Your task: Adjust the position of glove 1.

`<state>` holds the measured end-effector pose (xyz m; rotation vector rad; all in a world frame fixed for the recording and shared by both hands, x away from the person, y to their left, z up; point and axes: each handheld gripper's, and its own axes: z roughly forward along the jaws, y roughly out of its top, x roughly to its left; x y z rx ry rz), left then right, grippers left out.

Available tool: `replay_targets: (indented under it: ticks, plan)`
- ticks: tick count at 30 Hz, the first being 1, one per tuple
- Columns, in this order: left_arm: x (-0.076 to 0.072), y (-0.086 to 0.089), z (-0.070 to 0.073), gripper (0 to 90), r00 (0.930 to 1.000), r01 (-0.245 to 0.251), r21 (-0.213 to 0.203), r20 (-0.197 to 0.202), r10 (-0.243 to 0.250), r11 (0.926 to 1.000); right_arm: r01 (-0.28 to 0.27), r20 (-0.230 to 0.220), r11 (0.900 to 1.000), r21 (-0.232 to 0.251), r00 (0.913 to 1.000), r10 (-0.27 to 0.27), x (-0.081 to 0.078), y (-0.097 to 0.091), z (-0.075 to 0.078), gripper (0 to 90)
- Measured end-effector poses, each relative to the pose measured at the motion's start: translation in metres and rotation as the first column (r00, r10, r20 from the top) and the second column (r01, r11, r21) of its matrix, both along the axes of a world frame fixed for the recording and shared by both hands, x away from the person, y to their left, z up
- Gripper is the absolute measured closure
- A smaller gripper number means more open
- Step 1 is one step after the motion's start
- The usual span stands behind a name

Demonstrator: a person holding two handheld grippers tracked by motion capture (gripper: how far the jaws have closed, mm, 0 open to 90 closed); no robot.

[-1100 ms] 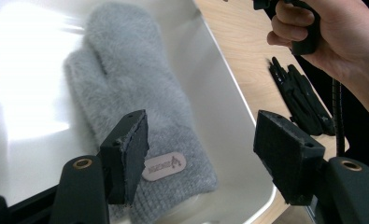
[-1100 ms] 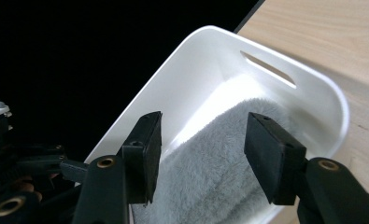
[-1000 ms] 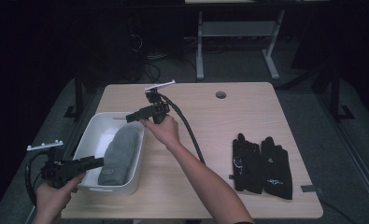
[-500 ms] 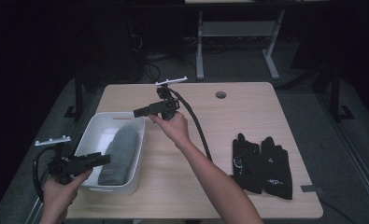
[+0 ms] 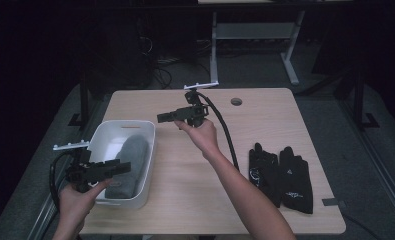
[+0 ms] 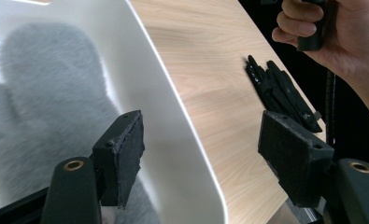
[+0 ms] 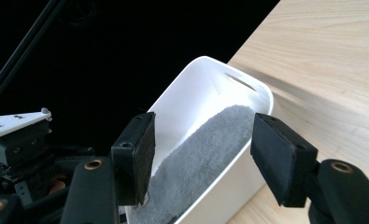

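Observation:
A white bin stands at the table's left with a grey fuzzy mitten lying in it. My left gripper hovers over the bin's near end, open, its jaws having just been opening. In the left gripper view nothing is pressed between the pads of the left gripper, which straddle the bin's wall with the mitten to the left. My right gripper hangs above the table beyond the bin, open and still widening, with nothing held. Through the right gripper I see the bin and the mitten.
A pair of black gloves lies flat at the table's right; the black gloves lie past the bin in the left gripper view. A round cable hole sits near the far edge. Bare wood spans the middle. Dark floor and desk legs lie beyond.
Both grippers have shifted to the right and risen a little. The right one has drawn away from the bin toward the table's far middle. Both pairs of jaws stand wider.

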<state>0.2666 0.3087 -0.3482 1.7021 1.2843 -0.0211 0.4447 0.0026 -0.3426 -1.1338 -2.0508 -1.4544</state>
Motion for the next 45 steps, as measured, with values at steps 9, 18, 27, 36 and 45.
replay_targets:
  ticks: [9,18,27,36,45]
  plan:
    - [0.007,-0.025,0.003,28.9,0.9992,0.039,0.006,0.011,-0.039,0.9992,0.028,0.005,0.9996,0.001,0.9996,-0.028,-0.003,-0.031,0.004,38.3]
    - [0.013,-0.042,0.001,28.0,0.9983,0.058,0.01,0.007,-0.058,0.9983,0.06,0.013,0.9982,-0.004,0.9981,-0.06,-0.008,-0.057,0.009,38.0]
    - [0.015,-0.055,0.003,27.8,0.9971,0.076,0.003,0.011,-0.076,0.9971,0.087,0.012,0.9961,-0.01,0.9961,-0.087,-0.01,-0.076,0.007,37.8]
    - [0.015,-0.065,0.005,27.5,0.9952,0.096,0.009,0.019,-0.096,0.9953,0.106,0.012,0.9942,-0.015,0.9943,-0.106,-0.017,-0.093,0.007,37.5]
    - [0.018,-0.075,0.005,27.3,0.9919,0.125,0.02,0.019,-0.125,0.992,0.142,-0.001,0.9896,-0.022,0.9898,-0.142,-0.02,-0.116,-0.001,37.1]
